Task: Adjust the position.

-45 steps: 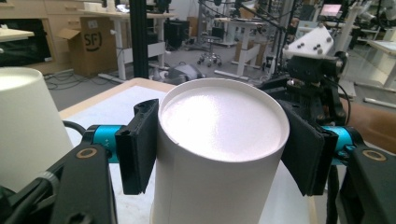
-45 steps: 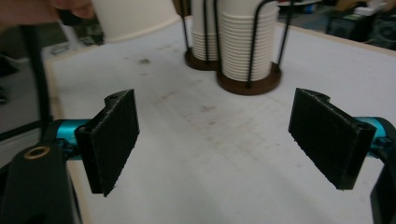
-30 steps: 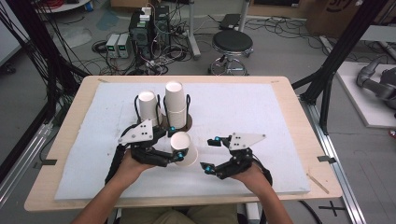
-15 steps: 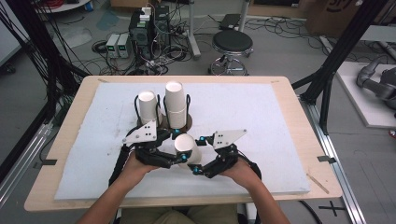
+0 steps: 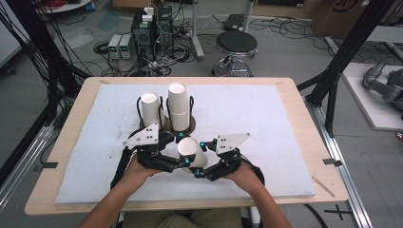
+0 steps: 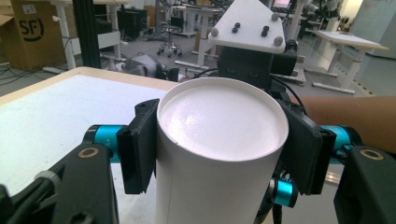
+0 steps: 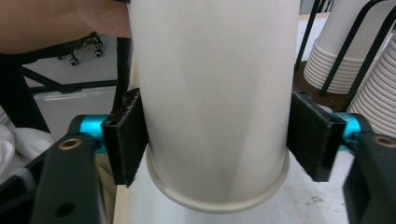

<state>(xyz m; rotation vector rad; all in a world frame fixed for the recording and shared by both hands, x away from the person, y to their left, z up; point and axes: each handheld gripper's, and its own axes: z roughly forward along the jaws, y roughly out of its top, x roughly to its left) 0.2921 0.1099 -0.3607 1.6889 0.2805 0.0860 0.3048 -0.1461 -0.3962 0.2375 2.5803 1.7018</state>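
- Near the front middle of the worktop, a single white paper cup is held upside down, clear of the white foam mat, between the two tools.
- Left hand-held gripper is clamped on the cup near its closed base; in the left gripper view its pads press both sides of the wall.
- Right hand-held gripper has just been closing with the cup between its jaws. In the right gripper view the left pad touches the wall just above the rolled rim, while a thin gap seems to remain at the right pad, so I judge this grip not yet firm.
- Progress, as I read it: one cup is already taken out and gripped; what is left looks like passing it over or pulling nested cups apart.
- Behind the cup, a dark round holder with black wire uprights keeps two stacks of upside-down cups, many nested together. Whether the held cup hides another inside, I cannot tell.
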